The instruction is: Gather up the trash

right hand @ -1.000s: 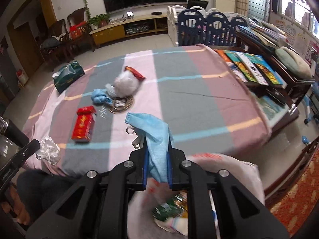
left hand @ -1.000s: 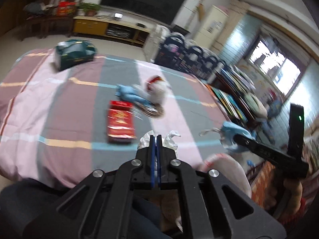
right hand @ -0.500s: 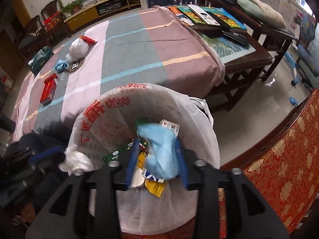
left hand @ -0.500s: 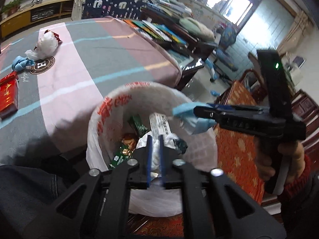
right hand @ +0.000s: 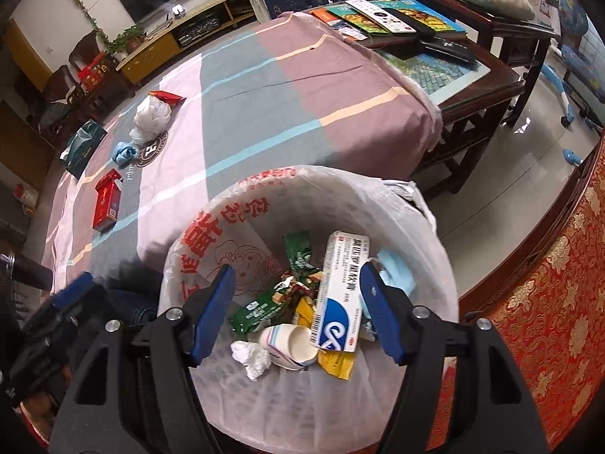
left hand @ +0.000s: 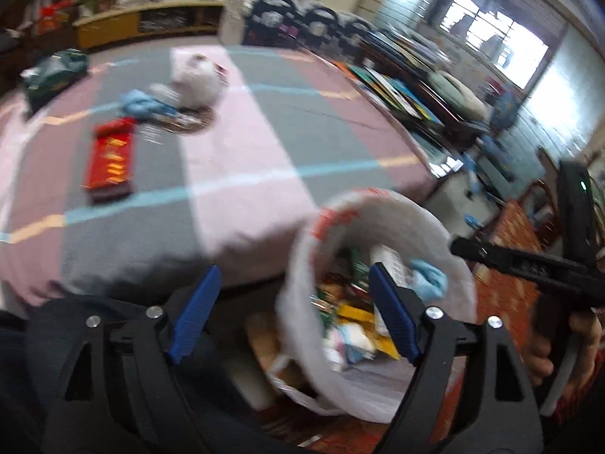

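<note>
Daylight supplied by window [left hand: 499,49], upper right of left wrist view, blown out. Left wrist view smeared by motion blur throughout; table [left hand: 242,140] and far room softened. Right wrist view sharp, evenly lit. Glare seen on floor [right hand: 529,166], right side. Straight lines bent by fisheye; corners darkened in both views.

Each black gripper [right hand: 297,310] has ribbed blue pads [right hand: 211,312] and silver screws [right hand: 174,314].

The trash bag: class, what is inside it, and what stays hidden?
Inside the trash bag: a white-and-blue box, green wrappers, a paper cup, a crumpled tissue, a blue mask and yellow packets. Anything beneath this layer is covered.
</note>
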Tool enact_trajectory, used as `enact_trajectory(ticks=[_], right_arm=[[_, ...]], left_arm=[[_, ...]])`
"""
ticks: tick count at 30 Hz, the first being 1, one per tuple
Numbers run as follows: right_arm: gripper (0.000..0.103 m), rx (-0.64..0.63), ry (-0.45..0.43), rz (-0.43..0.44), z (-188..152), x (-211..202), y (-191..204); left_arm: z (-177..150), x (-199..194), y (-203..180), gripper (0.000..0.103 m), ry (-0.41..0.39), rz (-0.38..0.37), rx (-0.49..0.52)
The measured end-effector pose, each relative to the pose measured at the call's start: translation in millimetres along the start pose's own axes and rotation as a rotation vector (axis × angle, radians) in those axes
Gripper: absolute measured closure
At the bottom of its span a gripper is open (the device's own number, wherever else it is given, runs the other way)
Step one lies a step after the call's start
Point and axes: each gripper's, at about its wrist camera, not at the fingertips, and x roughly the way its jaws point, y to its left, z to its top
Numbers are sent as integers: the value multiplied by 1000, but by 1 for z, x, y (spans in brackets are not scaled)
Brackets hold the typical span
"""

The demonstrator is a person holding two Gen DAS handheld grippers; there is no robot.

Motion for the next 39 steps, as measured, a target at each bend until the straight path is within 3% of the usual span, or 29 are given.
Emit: enact_trajectory(ticks=[6, 14, 22, 39], right_arm=[[35, -74, 8, 2, 4, 4, 42], [32, -188, 19, -3, 5, 8, 105], [31, -287, 22, -15, -1, 12, 151], [31, -247, 29, 11, -4, 19, 156]], left_arm=[[12, -22, 50, 15, -71, 149, -95], [15, -44, 96, 13, -120, 223, -218], [16, -55, 123, 11, -130, 297, -262], [12, -51, 144, 11, -93, 330, -334]])
